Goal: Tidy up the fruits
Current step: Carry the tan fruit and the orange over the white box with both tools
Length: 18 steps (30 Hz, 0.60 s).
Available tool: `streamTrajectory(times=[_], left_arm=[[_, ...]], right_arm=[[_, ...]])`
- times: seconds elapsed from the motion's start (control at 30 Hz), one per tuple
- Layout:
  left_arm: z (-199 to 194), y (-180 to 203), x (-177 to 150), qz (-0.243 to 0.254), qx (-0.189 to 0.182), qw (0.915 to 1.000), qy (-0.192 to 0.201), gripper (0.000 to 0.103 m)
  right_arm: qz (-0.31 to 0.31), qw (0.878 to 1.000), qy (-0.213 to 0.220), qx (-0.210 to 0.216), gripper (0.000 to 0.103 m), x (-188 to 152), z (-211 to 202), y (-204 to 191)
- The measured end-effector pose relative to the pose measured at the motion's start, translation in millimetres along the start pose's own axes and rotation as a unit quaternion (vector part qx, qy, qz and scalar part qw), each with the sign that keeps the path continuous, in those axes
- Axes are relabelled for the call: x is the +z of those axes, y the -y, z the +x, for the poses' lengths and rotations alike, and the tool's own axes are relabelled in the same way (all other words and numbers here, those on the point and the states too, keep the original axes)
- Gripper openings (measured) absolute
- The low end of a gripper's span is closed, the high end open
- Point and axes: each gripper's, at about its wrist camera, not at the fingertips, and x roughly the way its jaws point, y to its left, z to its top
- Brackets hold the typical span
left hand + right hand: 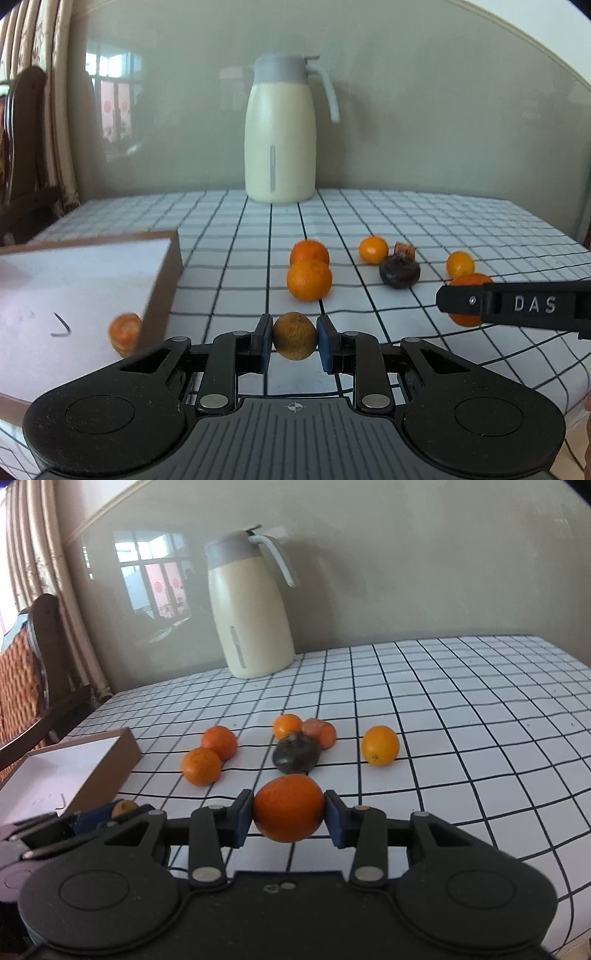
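Left gripper point(294, 341) closing on a small brownish-green fruit point(294, 336), blue pads point(264, 345) pressing its opposite flanks, jaws narrowed to the fruit's width. Right gripper point(289, 814) clamping a large orange point(289, 808) likewise across its widest girth, jaws set wider. Both fruits likely light, round and firm-skinned, yielding slightly under pressure; best taken at the equator, since rolling out of an off-centre pinch seems the main risk. Just left of the left gripper, lying against the wall of an open cardboard box point(162, 288): an orange-red fruit point(125, 332). Ahead of both grippers, resting on the checked tablecloth point(461, 738): two tangerines touching point(309, 267), a dark purple fruit point(399, 271), two small yellow-orange fruits point(380, 746). Farther ahead, standing against the wall: a cream thermal jug point(280, 129).
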Motion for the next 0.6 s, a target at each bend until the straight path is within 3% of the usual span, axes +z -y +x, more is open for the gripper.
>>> streamTrajectory(times=[0.3, 0.6], left_arm=[[-30.8, -25.1, 4.4, -0.007, 0.001, 0.9997, 0.023, 0.026], [-55.0, -60.0, 4.7, -0.025, 0.022, 0.9987, 0.04, 0.026]], right_arm=[[-0.025, 0.999, 0.016, 0.026, 0.032, 0.2, -13.0, -20.0], [-0.056, 0.994, 0.038, 0.082, 0.032, 1.1, -18.4, -56.4]])
